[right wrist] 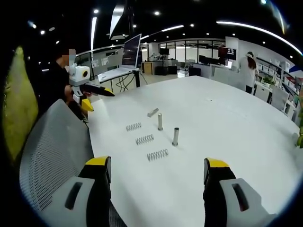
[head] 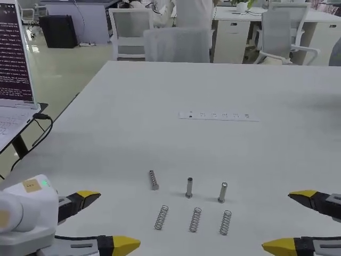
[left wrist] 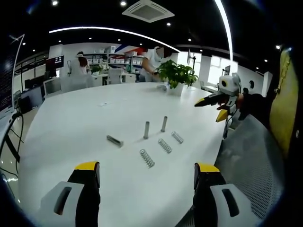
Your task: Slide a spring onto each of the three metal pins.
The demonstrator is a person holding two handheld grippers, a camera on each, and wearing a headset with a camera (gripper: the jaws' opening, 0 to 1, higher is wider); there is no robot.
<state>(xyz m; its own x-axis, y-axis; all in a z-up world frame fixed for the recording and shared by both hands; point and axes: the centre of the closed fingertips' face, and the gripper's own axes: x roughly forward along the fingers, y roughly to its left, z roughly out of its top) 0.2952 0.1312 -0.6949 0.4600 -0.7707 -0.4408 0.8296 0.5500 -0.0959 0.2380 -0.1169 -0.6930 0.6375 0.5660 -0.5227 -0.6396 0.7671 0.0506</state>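
Left gripper (head: 106,220) and right gripper (head: 290,220), jaws spread, empty; three springs (head: 195,219) beside pins (head: 189,188); leftmost pin (head: 153,180) flat

Open-plan office: white-framed grey swivel chairs (head: 130,26), open silver laptop (head: 10,64), leafy green potted plant (left wrist: 176,74), square ceiling air-conditioning cassette (left wrist: 147,10), recessed ceiling spotlights (left wrist: 124,4).

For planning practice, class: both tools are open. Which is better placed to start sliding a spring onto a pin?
Probably the right tool: its nearest spring lies just before an upright pin, whereas the toppled pin, nearest the left tool, would need standing first.
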